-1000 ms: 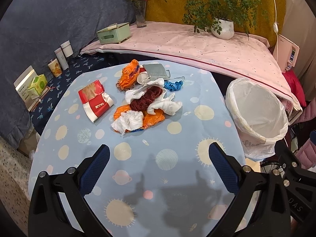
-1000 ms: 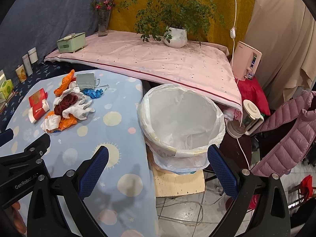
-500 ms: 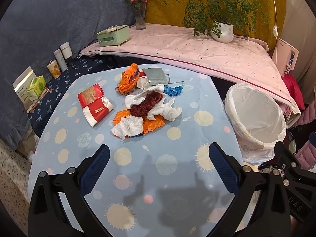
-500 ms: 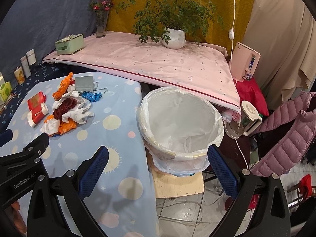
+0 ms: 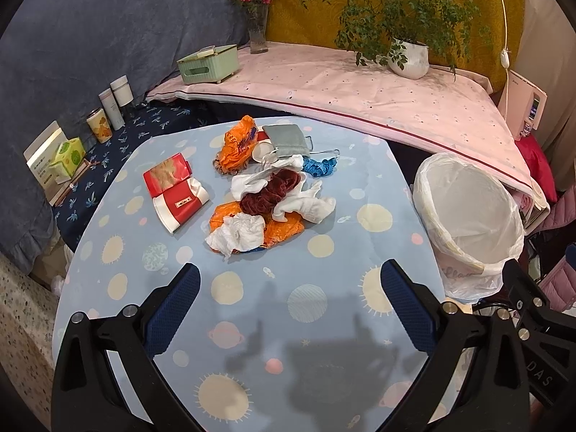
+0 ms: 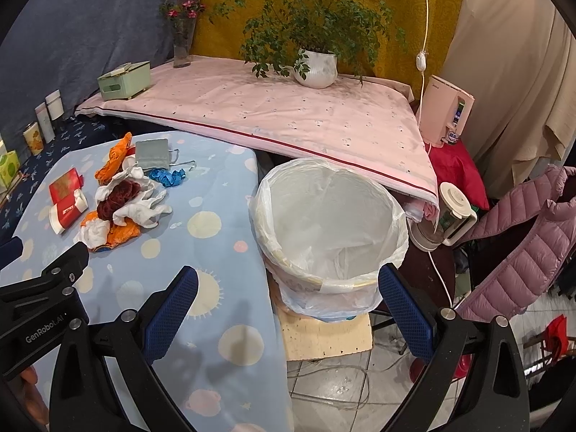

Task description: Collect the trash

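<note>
A pile of trash [image 5: 268,194] lies mid-table: white tissues, orange wrappers, a dark red scrunched cloth, a grey pouch and a blue strip. A red and white packet [image 5: 176,187] lies left of it. The pile also shows in the right wrist view [image 6: 122,198]. A bin lined with a white bag [image 5: 468,216] stands off the table's right edge, empty inside [image 6: 327,223]. My left gripper [image 5: 289,309] is open and empty above the near table. My right gripper [image 6: 288,309] is open and empty in front of the bin.
The table has a light blue planet-print cloth [image 5: 252,324]. Behind it is a pink-covered surface [image 5: 360,86] with a potted plant [image 5: 410,57], a green box [image 5: 208,63] and a flower vase. Jars and boxes stand at left. A pink jacket [image 6: 522,237] hangs at right.
Both grippers have drawn back and up a little, so the trash pile and the bin look slightly farther away. Nothing on the table has moved.
</note>
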Demonstrator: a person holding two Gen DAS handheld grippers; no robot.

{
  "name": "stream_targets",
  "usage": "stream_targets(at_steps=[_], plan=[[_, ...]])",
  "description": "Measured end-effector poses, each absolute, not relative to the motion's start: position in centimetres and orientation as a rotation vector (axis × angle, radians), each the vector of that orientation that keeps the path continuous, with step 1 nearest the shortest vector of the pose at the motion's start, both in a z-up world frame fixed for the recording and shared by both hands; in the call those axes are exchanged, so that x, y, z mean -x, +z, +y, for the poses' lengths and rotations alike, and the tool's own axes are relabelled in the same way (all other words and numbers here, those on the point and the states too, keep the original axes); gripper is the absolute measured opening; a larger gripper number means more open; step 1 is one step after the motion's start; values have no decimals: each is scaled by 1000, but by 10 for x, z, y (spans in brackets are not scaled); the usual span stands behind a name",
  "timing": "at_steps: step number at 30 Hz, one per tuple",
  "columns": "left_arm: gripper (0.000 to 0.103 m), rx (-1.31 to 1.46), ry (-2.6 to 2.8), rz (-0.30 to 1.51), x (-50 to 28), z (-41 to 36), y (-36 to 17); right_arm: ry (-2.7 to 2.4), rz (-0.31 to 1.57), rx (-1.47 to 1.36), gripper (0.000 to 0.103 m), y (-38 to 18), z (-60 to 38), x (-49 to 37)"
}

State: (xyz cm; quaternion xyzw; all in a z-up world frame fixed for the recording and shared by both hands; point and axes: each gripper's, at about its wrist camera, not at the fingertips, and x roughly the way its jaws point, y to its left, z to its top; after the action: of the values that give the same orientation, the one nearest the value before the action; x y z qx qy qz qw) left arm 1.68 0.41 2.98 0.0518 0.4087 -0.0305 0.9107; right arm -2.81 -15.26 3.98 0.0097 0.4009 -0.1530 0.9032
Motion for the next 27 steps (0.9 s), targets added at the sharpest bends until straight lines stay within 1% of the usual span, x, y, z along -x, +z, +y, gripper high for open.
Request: stream_targets(at_steps=[27], plan=[[96,-100,-59,846,-24,8,35,-329,832,-20,96,44,-158,24]])
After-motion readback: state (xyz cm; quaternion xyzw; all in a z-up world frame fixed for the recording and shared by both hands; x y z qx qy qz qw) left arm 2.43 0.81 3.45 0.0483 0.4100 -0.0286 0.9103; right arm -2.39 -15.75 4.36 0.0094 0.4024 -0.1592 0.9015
